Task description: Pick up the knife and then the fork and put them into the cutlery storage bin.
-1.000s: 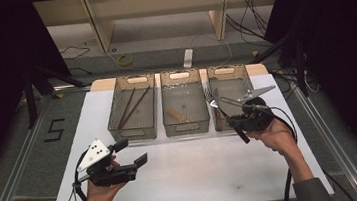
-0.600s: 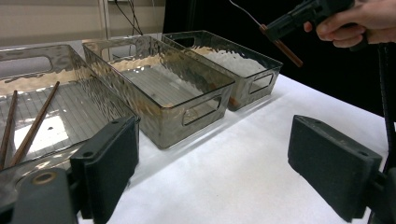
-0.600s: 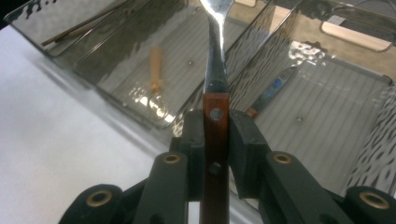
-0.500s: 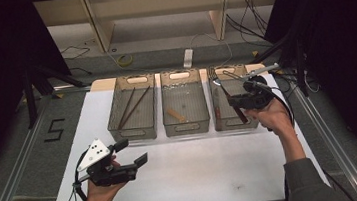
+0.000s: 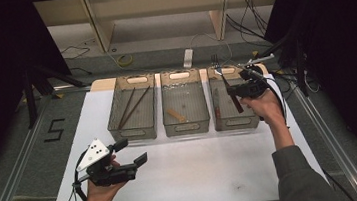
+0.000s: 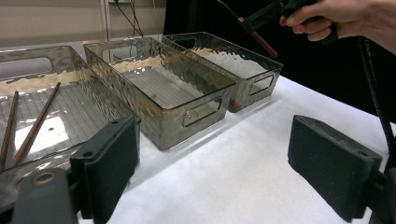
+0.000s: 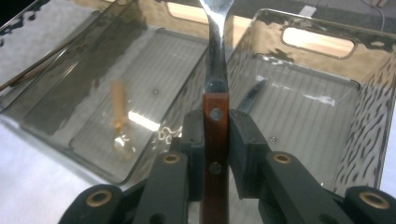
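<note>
Between the right jaws: we see the fork clamped by its wooden handle, above the right bin.
Left gripper: jaws wide, holding nothing, over the table.

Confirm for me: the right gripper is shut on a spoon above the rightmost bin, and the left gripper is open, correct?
Not a spoon: the right gripper is shut on a wooden-handled fork; the high view shows its tines. It is above the rightmost bin, and the left gripper is open.
</note>
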Demonstrator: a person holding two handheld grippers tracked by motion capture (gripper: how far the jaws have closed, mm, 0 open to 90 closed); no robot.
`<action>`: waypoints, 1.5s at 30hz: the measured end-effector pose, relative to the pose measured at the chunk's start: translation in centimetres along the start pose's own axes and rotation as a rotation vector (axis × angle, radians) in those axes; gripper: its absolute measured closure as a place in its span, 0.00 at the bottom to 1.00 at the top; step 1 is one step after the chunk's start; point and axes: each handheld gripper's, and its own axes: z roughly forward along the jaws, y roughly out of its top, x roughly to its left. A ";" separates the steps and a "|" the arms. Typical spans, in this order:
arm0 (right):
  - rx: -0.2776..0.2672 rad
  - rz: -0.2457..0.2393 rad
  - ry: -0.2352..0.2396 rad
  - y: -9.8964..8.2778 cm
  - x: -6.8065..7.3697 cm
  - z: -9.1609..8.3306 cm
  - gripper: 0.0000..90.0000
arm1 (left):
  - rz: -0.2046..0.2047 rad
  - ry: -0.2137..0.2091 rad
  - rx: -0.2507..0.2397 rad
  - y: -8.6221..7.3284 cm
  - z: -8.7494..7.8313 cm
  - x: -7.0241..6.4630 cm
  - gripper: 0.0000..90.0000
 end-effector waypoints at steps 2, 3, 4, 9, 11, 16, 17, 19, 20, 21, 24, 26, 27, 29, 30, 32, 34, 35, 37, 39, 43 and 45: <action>0.007 0.019 -0.006 0.0 -0.4 0.5 0.86 | 0.000 0.000 0.000 0.0 0.0 0.0 0.17; 0.012 0.026 -0.010 0.0 -0.5 0.7 0.86 | -0.002 0.000 0.000 0.0 0.0 0.0 0.17; 0.017 0.033 -0.012 0.0 -0.7 0.9 0.86 | 0.000 0.000 0.000 0.0 0.0 0.0 0.17; 0.027 0.052 -0.028 -0.1 -1.1 1.5 0.86 | -0.004 0.001 -0.003 0.0 0.0 0.0 0.17; 0.031 0.057 -0.031 -0.1 -1.2 1.7 0.86 | -0.002 0.001 -0.002 0.0 0.0 0.0 0.17; 0.035 0.073 -0.039 -0.3 -1.4 2.3 0.86 | -0.004 0.001 -0.003 0.0 -0.1 0.0 0.17; 0.036 0.079 -0.040 -0.3 -1.4 2.4 0.86 | -0.001 0.001 -0.001 0.0 -0.1 0.0 0.17; 0.040 0.082 -0.044 -0.4 -1.5 2.6 0.86 | -0.004 0.001 -0.004 0.0 -0.1 0.0 0.17; 0.043 0.083 -0.046 -0.4 -1.5 2.8 0.86 | -0.004 0.001 -0.005 0.0 -0.1 0.0 0.17; 0.043 0.085 -0.046 -0.5 -1.5 2.9 0.86 | -0.005 0.001 -0.006 0.0 -0.1 0.0 0.17; 0.047 0.090 -0.050 -0.6 -1.5 3.2 0.86 | -0.005 0.001 -0.007 0.0 -0.1 0.0 0.17; 0.052 0.099 -0.049 -0.8 -1.6 3.4 0.86 | -0.004 0.000 -0.006 0.0 -0.1 0.0 0.17; 0.053 0.098 -0.050 -0.9 -1.6 3.5 0.86 | 0.000 0.000 -0.003 0.0 -0.1 0.0 0.17; 0.061 0.103 -0.054 -1.1 -1.8 3.8 0.86 | 0.001 0.000 -0.002 0.0 -0.1 0.0 0.17; 0.066 0.111 -0.055 -1.3 -1.8 3.9 0.86 | 0.001 0.000 -0.001 0.0 -0.1 0.0 0.17; 0.071 0.112 -0.056 -1.5 -2.0 4.1 0.86 | -0.003 0.001 -0.005 0.0 0.0 0.0 0.17; 0.073 0.113 -0.057 -1.6 -2.0 4.3 0.86 | -0.002 0.001 -0.002 0.0 0.0 0.0 0.17; 0.075 0.115 -0.056 -1.6 -2.0 4.3 0.86 | -0.001 0.001 -0.001 0.0 0.0 0.0 0.17; 0.076 0.114 -0.058 -1.7 -1.9 4.4 0.86 | 0.000 0.001 -0.002 0.0 0.0 0.0 0.17; 0.077 0.120 -0.061 -1.6 -1.8 4.6 0.86 | -0.001 0.000 -0.002 0.0 -0.1 0.0 0.17; 0.086 0.138 -0.066 -1.7 -1.8 5.0 0.85 | -0.001 0.000 -0.002 0.0 -0.1 0.0 0.17; 0.101 0.148 -0.064 -1.7 -1.8 5.3 0.81 | -0.001 0.000 -0.003 0.0 -0.1 0.0 0.17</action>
